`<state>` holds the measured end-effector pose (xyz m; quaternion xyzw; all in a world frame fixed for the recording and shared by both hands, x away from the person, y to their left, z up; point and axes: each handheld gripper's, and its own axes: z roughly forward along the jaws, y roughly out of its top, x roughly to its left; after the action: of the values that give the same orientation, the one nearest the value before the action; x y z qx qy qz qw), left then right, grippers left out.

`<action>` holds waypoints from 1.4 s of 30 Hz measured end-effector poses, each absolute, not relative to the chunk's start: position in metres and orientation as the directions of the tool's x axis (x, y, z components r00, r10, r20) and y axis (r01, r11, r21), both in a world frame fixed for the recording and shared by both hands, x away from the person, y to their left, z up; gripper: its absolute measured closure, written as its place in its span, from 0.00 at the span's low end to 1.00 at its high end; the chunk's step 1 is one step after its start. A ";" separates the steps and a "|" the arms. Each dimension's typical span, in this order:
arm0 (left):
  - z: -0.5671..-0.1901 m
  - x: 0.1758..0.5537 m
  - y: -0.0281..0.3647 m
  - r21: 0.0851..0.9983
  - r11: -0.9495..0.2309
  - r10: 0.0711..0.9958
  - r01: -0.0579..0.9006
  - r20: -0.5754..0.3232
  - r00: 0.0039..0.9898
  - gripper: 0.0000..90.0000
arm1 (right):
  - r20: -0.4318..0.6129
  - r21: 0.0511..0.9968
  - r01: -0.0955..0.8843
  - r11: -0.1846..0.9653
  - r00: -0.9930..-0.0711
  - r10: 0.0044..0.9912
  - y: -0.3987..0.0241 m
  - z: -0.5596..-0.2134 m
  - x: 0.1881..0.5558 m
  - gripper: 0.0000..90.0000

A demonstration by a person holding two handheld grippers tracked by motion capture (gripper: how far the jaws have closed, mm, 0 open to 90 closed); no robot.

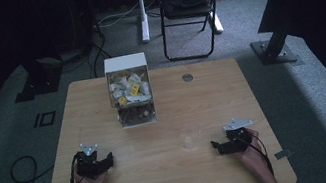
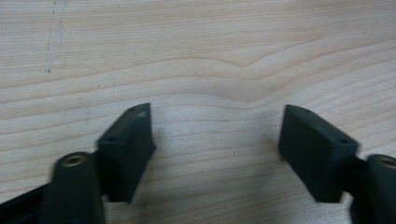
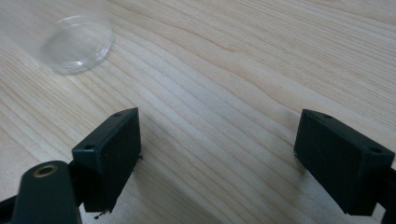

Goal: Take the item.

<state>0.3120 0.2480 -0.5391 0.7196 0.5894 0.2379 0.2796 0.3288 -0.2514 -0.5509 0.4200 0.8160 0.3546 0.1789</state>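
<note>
A clear plastic cup (image 1: 190,137) stands upright on the wooden table (image 1: 167,182), right of centre. My right gripper (image 1: 217,146) rests on the table just right of the cup, open with nothing between its jaws; in the right gripper view the cup (image 3: 70,35) is at the upper left, beyond the gripper (image 3: 217,140). My left gripper (image 1: 108,160) lies on the table near the front left, open and empty. Bare wood lies between its jaws (image 2: 215,133) in the left gripper view.
A clear dispenser box with a white top (image 1: 129,89), full of small packets, stands at the table's back centre. A round hole (image 1: 187,77) is in the tabletop at the back right. A folding chair (image 1: 189,5) stands on the floor beyond the table.
</note>
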 end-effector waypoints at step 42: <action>-0.492 0.305 0.214 0.762 -0.198 0.941 0.617 -0.029 0.338 0.39 | 0.005 0.729 0.558 0.398 -0.585 0.811 -0.251 -0.551 0.329 0.16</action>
<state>0.3053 0.2138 -0.4924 0.7386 0.5272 0.2307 0.3511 0.3289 -0.2513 -0.5509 0.4190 0.8166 0.3545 0.1788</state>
